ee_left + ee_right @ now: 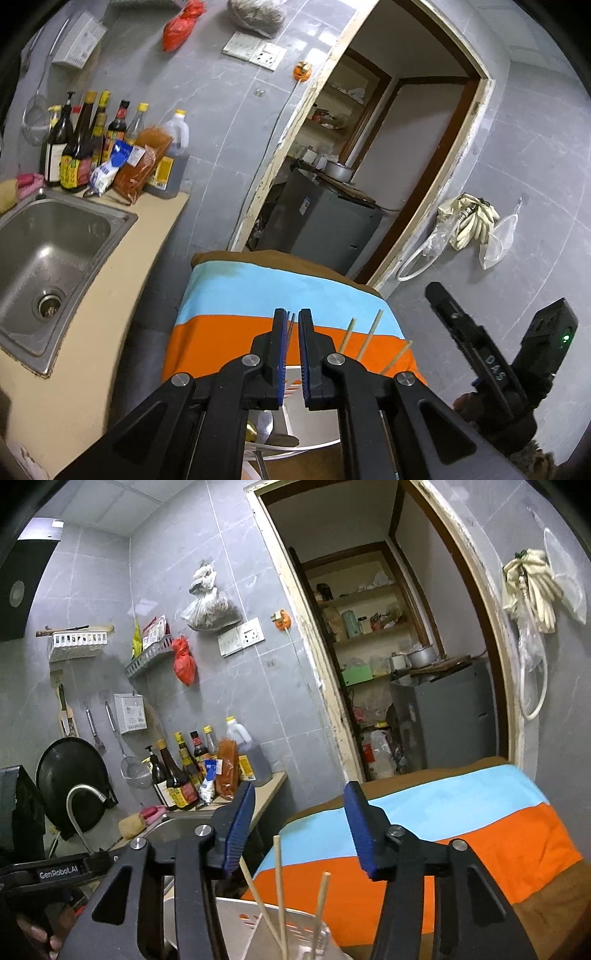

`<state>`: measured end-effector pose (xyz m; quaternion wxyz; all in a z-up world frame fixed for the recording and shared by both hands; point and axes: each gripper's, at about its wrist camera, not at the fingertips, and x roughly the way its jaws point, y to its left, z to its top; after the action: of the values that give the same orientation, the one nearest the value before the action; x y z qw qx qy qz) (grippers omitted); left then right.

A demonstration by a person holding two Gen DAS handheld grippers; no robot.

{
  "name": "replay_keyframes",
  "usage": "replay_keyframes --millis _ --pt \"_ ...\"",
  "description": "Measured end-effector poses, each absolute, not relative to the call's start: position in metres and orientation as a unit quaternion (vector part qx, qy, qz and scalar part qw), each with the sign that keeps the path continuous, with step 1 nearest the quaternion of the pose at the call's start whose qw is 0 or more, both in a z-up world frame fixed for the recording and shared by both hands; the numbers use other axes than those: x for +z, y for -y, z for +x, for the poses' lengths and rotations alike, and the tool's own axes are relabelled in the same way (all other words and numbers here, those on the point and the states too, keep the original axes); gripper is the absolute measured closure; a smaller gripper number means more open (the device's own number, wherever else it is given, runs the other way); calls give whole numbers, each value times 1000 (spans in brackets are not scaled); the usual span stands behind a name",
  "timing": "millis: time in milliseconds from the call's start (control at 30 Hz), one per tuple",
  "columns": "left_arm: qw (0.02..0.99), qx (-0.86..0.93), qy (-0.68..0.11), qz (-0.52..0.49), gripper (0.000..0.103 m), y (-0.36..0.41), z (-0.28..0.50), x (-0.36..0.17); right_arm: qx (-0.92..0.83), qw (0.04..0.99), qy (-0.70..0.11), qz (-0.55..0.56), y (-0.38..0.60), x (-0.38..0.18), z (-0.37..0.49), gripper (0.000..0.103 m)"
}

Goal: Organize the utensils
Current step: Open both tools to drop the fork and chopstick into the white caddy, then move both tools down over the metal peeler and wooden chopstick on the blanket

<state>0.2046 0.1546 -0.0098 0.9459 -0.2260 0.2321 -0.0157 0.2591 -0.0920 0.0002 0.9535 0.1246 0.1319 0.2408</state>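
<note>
the left claw (292, 321) is pinched narrow on thin dark sticks, probably chopsticks (291, 320), above the white holder (314, 417). to do this well, i'd keep them upright, centre them over the holder beside the bamboo chopsticks (279, 882), then let go low. the right claw (299, 812) hangs wide and empty. the bamboo ones are pale, slim, leaning apart above the striped cloth (480, 834).
</note>
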Motion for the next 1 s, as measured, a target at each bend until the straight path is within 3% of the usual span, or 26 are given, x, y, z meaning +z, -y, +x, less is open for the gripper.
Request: replay_keyframes --millis 133,200,267,333,467,567,800,1000 --pt "952 -20 -225 -208 97 -146 202 -5 229 957 -136 118 105 6 252 55" --pt "955 -23 -223 -195 97 -139 200 -1 220 959 -136 114 113 9 246 47" --pt "958 -28 -220 -183 95 -133 199 1 213 961 -134 111 122 10 239 45" --pt "959 -33 -219 -176 87 -126 197 4 204 963 -136 109 130 12 233 44" --pt "963 -47 -206 -170 55 -112 191 9 178 969 -134 107 153 17 221 34" --pt "965 -54 -201 -158 49 -100 187 13 161 973 -131 104 167 21 213 28" --pt "975 -53 -186 -112 13 -66 177 23 128 980 -125 84 202 29 191 6" --pt "979 -44 -174 -93 1 -38 173 26 103 984 -129 63 228 33 182 2"
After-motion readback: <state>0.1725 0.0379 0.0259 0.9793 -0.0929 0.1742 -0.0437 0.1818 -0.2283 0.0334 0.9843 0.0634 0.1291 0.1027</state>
